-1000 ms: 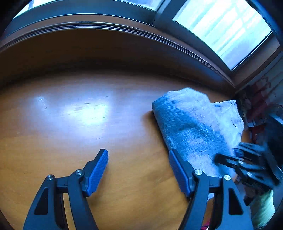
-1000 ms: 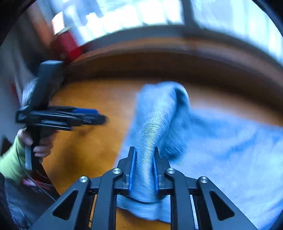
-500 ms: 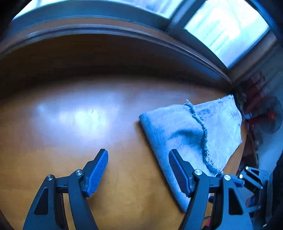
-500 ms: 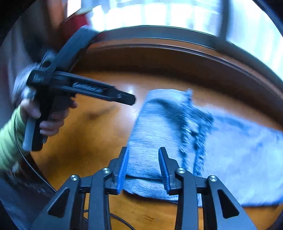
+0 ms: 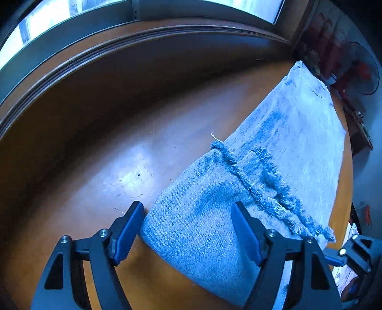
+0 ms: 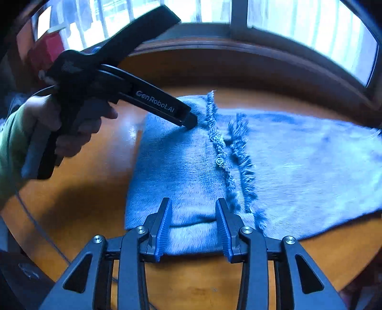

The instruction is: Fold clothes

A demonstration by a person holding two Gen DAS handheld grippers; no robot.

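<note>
Flattening jeans (image 6: 191,171) lying folded over on table (image 5: 83,155), frayed hems (image 6: 222,152) across the upper layer: both claws, left (image 5: 187,232) and right (image 6: 193,229), agape and empty; press fold edge flat, avoid snagging fringe.

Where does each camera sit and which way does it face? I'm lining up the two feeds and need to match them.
Left wrist: on the left gripper, looking along its open fingers over the folded end of the denim garment toward the window; only its own fingers show, plus the right gripper's tip at the lower right.
Right wrist: on the right gripper, fingers open over the garment's near edge; it shows the left gripper and the hand holding it.
Shared: the garment's frayed hem, the wooden table, the window.
</note>
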